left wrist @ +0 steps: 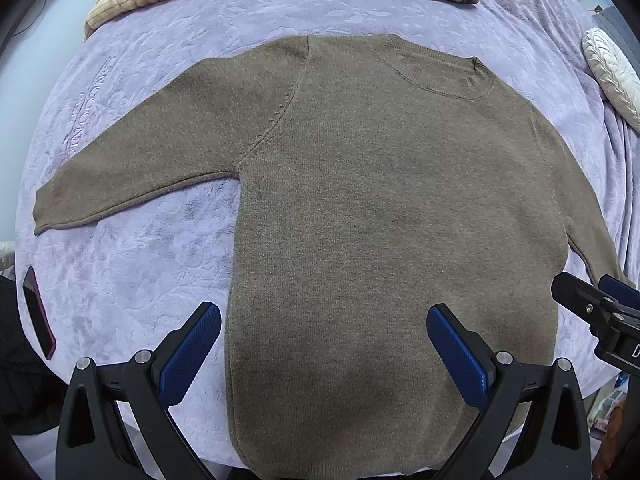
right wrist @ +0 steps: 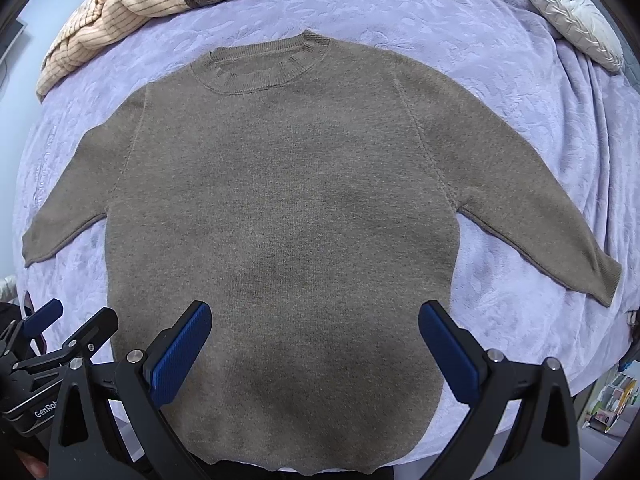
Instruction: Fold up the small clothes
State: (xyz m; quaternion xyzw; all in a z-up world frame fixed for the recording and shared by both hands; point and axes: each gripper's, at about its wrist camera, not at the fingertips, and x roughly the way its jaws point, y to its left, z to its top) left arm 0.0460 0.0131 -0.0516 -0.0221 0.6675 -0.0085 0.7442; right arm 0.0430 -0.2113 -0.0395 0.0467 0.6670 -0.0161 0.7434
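Currently the sweater [left wrist: 360, 208] is lying flat on the bed [left wrist: 132, 280], sleeves spread. Both the left gripper [left wrist: 324, 354] and right gripper [right wrist: 316, 350] are hovering, fingers apart, holding nothing; pinching each sleeve cuff cleanly should help an even fold.

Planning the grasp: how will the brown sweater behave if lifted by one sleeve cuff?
The sweater looks like soft knit lying flat on the bedspread, so it will probably drape limply. Its body would likely drag and bunch on that plush fabric. Both the left gripper and right gripper are open.
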